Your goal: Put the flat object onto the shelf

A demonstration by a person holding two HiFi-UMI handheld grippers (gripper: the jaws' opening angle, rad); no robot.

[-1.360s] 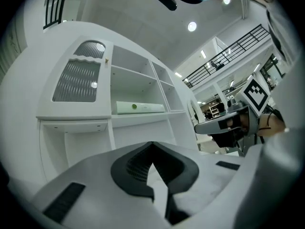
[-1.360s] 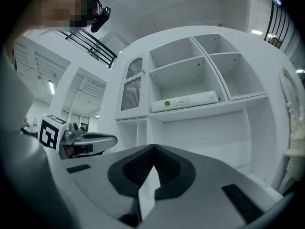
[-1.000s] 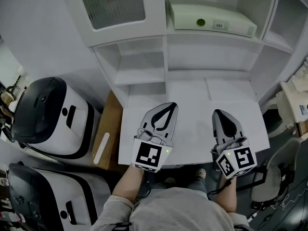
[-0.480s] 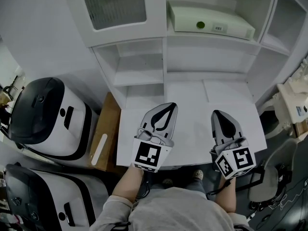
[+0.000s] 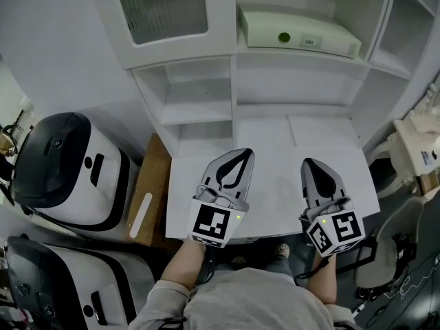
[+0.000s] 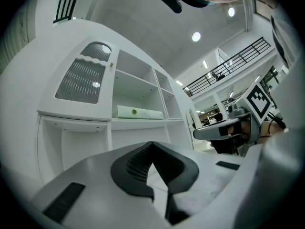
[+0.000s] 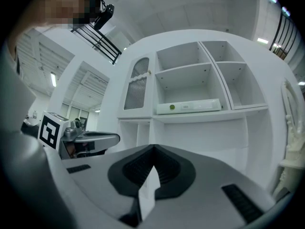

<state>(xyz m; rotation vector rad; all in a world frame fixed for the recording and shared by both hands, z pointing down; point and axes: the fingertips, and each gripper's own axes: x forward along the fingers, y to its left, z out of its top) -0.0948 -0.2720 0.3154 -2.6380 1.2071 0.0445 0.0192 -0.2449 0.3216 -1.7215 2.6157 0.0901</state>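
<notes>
The flat object, a pale box with a green dot (image 5: 299,34), lies on the upper shelf of the white unit (image 5: 237,108). The same flat box (image 6: 139,112) shows in the left gripper view and, as the flat box (image 7: 189,106), in the right gripper view. My left gripper (image 5: 238,152) hovers over the white desk top (image 5: 275,191), shut and empty. My right gripper (image 5: 309,162) hangs beside it, also shut with nothing in it. Both point toward the shelves, well short of the box. The left gripper (image 6: 151,144) and the right gripper (image 7: 153,148) show tips that meet.
A cabinet door with ribbed glass (image 5: 161,9) is up left of the box. Two white-and-black machines (image 5: 65,167) stand on the floor at left, with a brown board (image 5: 148,198) beside the desk. A chair (image 5: 392,260) sits at lower right.
</notes>
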